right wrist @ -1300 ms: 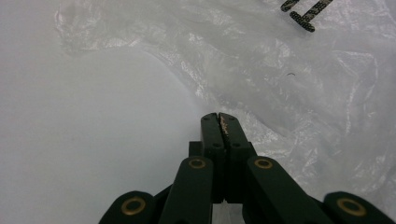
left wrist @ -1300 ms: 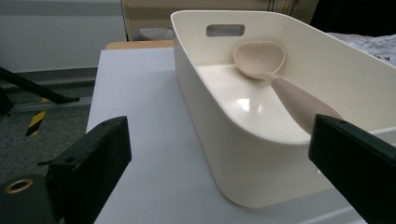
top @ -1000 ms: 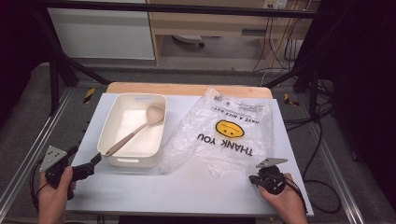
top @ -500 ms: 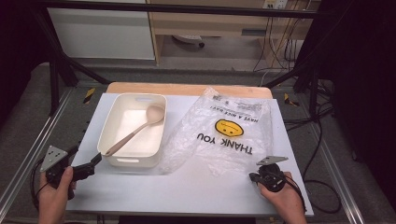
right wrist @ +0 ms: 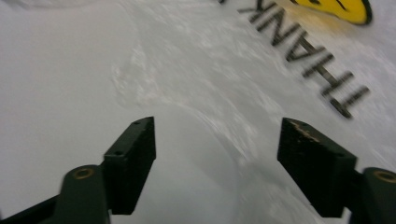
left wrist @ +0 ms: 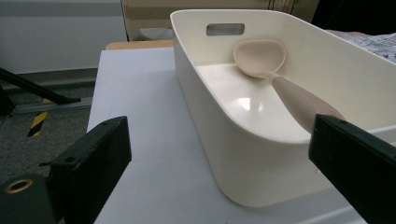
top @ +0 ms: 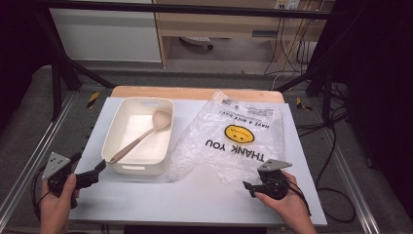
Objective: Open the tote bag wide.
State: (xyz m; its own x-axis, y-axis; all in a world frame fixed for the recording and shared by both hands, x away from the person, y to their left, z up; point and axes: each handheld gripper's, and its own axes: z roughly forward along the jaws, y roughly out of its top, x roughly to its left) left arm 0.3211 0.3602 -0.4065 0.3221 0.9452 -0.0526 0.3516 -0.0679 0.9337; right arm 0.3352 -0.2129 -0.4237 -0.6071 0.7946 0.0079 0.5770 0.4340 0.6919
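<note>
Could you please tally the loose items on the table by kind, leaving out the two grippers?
White plastic bin: 1
Beige spoon, lying in the bin: 1
Clear plastic bag with a yellow smiley and THANK YOU print: 1
Total: 3

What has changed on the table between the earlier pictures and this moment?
The right gripper has shifted a little toward the plastic bag, and its jaws have just been opening; nothing is between them, they stand above the bag's near edge. Nothing was taken hold of or let go. The left gripper, open by the white bin, the spoon inside the bin and the bag lie as before.
</note>
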